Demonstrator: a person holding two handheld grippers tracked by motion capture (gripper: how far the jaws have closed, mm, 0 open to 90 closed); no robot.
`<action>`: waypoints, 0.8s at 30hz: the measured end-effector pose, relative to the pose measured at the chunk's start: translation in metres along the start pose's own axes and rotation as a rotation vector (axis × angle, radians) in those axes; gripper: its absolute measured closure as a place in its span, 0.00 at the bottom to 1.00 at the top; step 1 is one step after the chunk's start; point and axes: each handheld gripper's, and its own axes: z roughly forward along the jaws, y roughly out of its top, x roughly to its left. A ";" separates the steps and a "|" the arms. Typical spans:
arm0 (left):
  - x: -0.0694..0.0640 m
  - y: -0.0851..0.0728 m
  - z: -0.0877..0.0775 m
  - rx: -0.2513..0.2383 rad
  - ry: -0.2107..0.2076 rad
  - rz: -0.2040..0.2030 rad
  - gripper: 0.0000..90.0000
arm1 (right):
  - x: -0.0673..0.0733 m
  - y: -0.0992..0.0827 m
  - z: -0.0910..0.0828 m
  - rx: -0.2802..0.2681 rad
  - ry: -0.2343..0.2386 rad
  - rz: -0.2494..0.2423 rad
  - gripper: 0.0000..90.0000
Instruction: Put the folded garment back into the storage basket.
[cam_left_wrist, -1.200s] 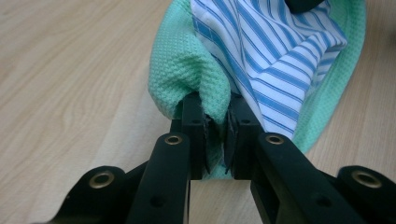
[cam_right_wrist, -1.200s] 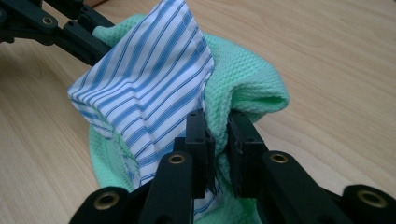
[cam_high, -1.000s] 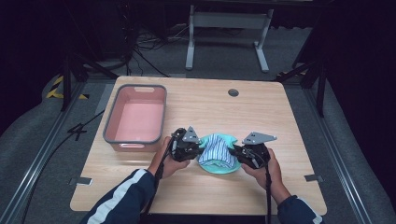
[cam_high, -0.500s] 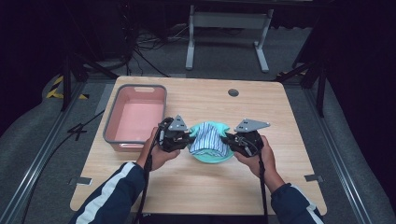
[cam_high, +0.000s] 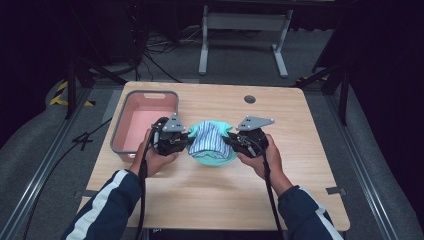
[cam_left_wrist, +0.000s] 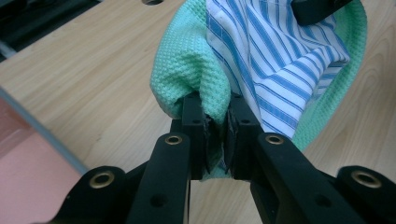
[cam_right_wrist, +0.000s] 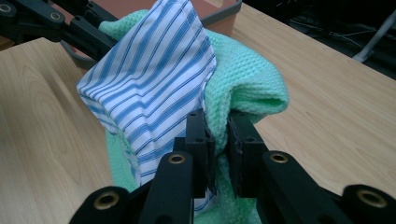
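A folded bundle hangs between my two grippers above the table: a green waffle-knit cloth (cam_high: 212, 156) with a blue-and-white striped cloth (cam_high: 206, 140) on top. My left gripper (cam_high: 186, 142) is shut on the bundle's left edge; in the left gripper view its jaws pinch the green cloth (cam_left_wrist: 196, 79) next to the striped cloth (cam_left_wrist: 280, 60). My right gripper (cam_high: 229, 141) is shut on the right edge; in the right gripper view its jaws clamp the green cloth (cam_right_wrist: 243, 84) and the striped cloth (cam_right_wrist: 149, 79).
A pink tub with a grey rim (cam_high: 120, 134) stands at the table's left, just beyond my left hand. A round cable hole (cam_high: 249, 99) sits near the far edge. Bare wooden tabletop (cam_high: 300, 130) lies to the right and front.
Both grippers have lifted the cloth bundle and carried it away from the front edge and slightly left, toward the tub. The bundle sags between them.
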 end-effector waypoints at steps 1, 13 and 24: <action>0.002 0.000 -0.003 -0.001 0.012 0.001 0.89 | 0.001 0.003 0.002 0.001 0.004 -0.002 0.89; 0.025 -0.006 -0.032 0.005 0.081 -0.026 0.89 | 0.016 0.038 0.023 -0.021 0.032 -0.036 0.89; 0.046 -0.013 -0.061 0.009 0.139 -0.050 0.89 | 0.028 0.065 0.045 -0.039 0.069 -0.050 0.89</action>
